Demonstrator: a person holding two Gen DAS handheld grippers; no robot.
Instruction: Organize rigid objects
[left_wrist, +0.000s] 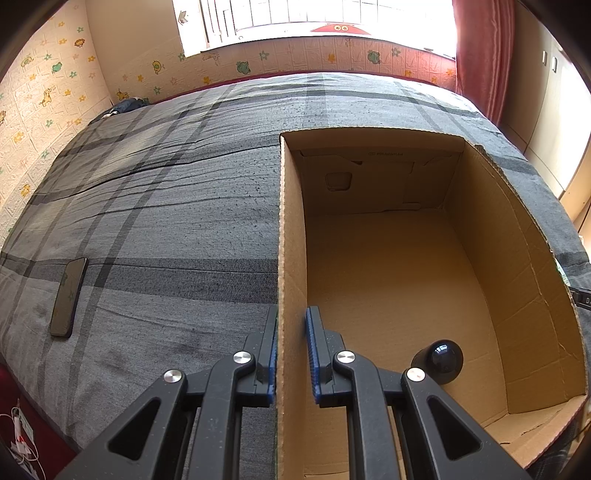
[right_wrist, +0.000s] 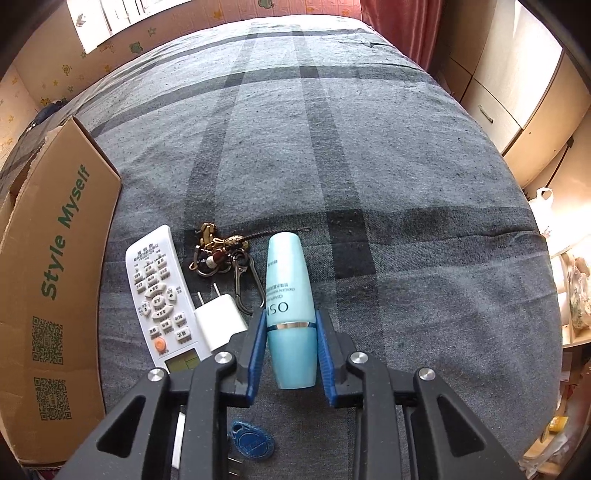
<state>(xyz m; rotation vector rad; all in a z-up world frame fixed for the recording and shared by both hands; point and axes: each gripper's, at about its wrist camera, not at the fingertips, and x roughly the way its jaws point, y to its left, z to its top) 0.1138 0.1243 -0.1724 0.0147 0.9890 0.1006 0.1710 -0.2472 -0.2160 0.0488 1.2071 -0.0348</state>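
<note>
Left wrist view: left gripper (left_wrist: 291, 354) was clamped on the left wall of the cardboard box (left_wrist: 286, 229), one of its fingers (left_wrist: 271, 354) outside the wall, the other inside. Box sat open on the grey plaid bed (left_wrist: 166, 192), filling the right half of the frame. Only this view showed the box interior: a dark round-topped object (left_wrist: 439, 356) lay on the floor at lower right, rest of the floor bare cardboard. Also only here: a black phone (left_wrist: 68, 297) flat on the bed at left, well apart from the box.

Right wrist view: right gripper (right_wrist: 291, 350) was closed on a light blue bottle (right_wrist: 290, 310), blue pads on both sides at the silver band. Bottle lay along the fingers, far end pointing up-frame; couldn't tell whether it was off the bed. Box showed only as an outer wall at the left edge, green lettering and QR codes.

Items seen only in this view, on the bed between box and bottle:
- white remote (right_wrist: 162, 299), just beside the box wall
- white charger plug (right_wrist: 219, 321), touching or just beside the remote
- keychain bundle with carabiner (right_wrist: 225, 254), above the plug
- blue key fob (right_wrist: 253, 441), bottom centre, under the gripper
</note>
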